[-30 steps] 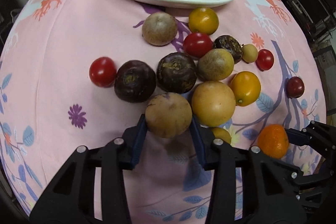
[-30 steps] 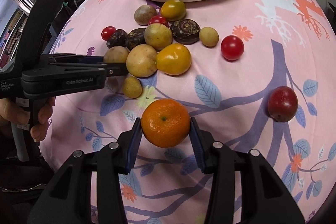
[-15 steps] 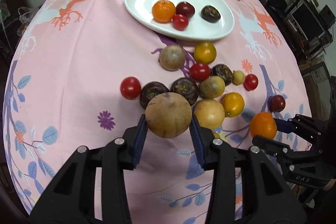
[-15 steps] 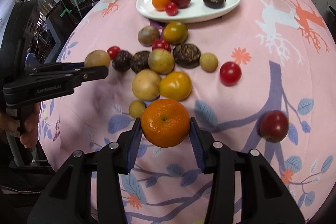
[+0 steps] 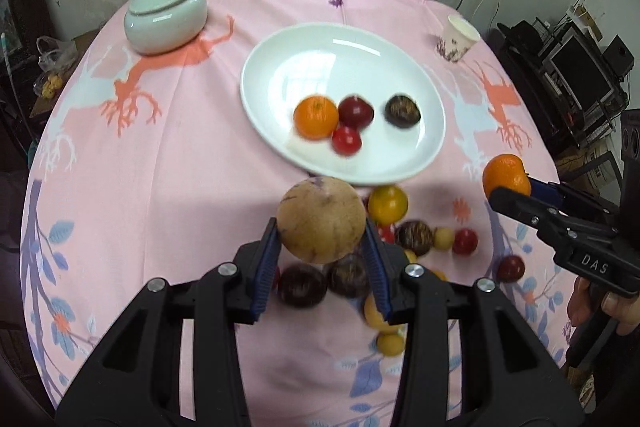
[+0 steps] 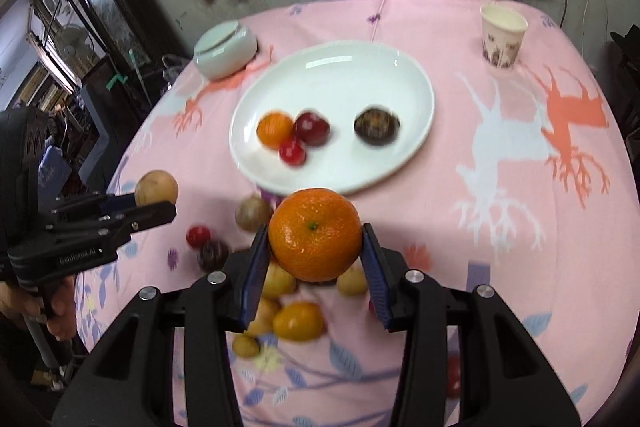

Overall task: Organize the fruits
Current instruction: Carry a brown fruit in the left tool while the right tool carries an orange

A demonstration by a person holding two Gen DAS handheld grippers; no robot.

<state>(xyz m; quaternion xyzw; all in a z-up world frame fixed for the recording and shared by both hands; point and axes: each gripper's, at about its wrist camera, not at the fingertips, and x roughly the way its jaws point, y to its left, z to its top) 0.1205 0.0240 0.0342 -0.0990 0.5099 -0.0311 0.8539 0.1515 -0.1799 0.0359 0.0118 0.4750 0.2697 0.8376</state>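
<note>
My left gripper (image 5: 322,251) is shut on a round tan-brown fruit (image 5: 321,219) and holds it high above the table, short of the white oval plate (image 5: 304,67). My right gripper (image 6: 315,259) is shut on an orange mandarin (image 6: 315,233), also lifted, near the plate's (image 6: 360,67) front edge. The plate holds an orange (image 5: 315,117), two red fruits and a dark passion fruit (image 5: 402,111). Several loose fruits (image 5: 387,203) lie on the pink cloth below both grippers. Each gripper shows in the other's view, the left (image 6: 156,201) and the right (image 5: 505,183).
A pale green lidded bowl (image 5: 166,15) stands at the far left of the table. A paper cup (image 5: 458,39) stands at the far right. The round table's edges drop off on all sides; dark furniture and electronics stand around it.
Both grippers have risen well above the table with their fruits and moved forward toward the plate. The loose fruit pile now lies lower in both views.
</note>
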